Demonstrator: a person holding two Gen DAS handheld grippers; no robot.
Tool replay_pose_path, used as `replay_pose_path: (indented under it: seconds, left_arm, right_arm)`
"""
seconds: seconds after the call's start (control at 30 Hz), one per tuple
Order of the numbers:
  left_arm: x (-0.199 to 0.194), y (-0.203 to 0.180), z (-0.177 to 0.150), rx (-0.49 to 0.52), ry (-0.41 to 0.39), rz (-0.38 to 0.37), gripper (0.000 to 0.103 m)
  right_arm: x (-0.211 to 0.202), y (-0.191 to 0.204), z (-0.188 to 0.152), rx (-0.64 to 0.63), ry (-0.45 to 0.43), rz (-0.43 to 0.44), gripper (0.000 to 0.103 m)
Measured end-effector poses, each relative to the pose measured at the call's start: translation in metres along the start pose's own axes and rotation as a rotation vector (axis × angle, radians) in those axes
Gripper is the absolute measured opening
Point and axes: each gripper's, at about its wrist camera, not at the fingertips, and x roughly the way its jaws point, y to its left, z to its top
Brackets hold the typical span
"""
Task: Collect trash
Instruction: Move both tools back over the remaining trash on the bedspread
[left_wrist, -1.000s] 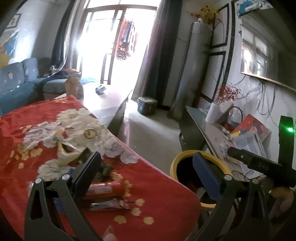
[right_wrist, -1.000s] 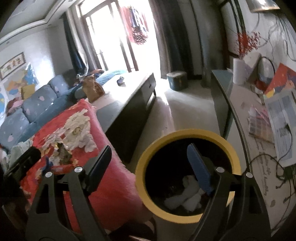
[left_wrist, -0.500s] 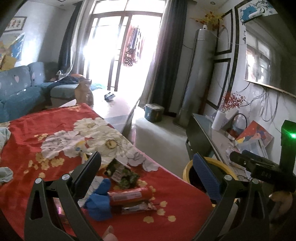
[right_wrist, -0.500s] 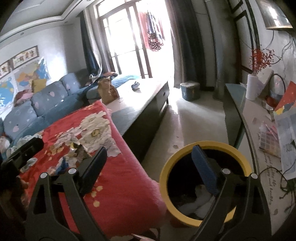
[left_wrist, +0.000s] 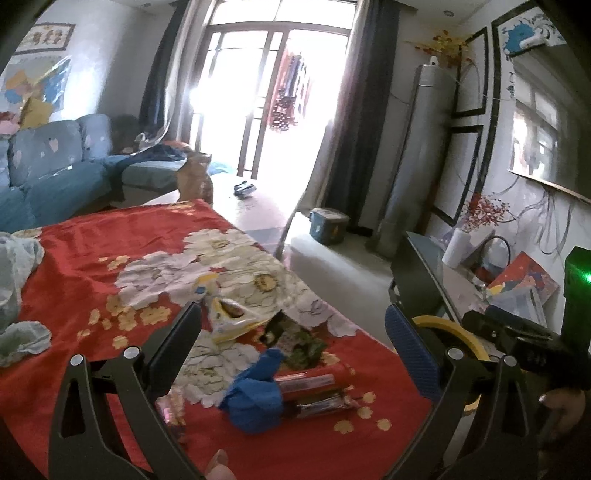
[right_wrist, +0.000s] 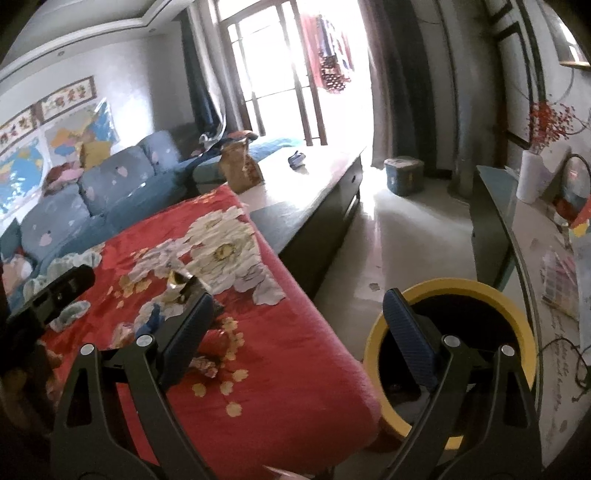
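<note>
Left wrist view: left gripper (left_wrist: 291, 328) has swung back over table w/ jaws wide & empty, trash pile (left_wrist: 273, 373) now centred, yellow bin (right_wrist: 448, 362) beside table under right gripper (right_wrist: 297, 317), also spread empty — next pickup likely.

A red tablecloth (left_wrist: 110, 251) is showing white and yellow flowers. A crumpled blue cloth (left_wrist: 255, 395) is lying beside a red tube (left_wrist: 314, 382); the bin's rim (right_wrist: 454, 286) is glowing yellow.

The left wrist view looks forward and down over the red cloth (left_wrist: 110, 266), close above it. The right wrist view faces likewise from beside it; both share the cloth and yellow bin (right_wrist: 454, 291).
</note>
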Motion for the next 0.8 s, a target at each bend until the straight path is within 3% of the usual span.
replay_pose_path:
  seconds: [0.43, 0.8]
  left_arm:
    - [-0.007, 0.039, -0.016, -0.034, 0.036, 0.058, 0.096]
    - [0.006, 0.056, -0.034, -0.046, 0.123, 0.050, 0.095]
  right_arm:
    - [0.031, 0.047, -0.013, -0.079, 0.084, 0.077, 0.085]
    - [0.069, 0.066, -0.038, -0.137, 0.215, 0.133, 0.080]
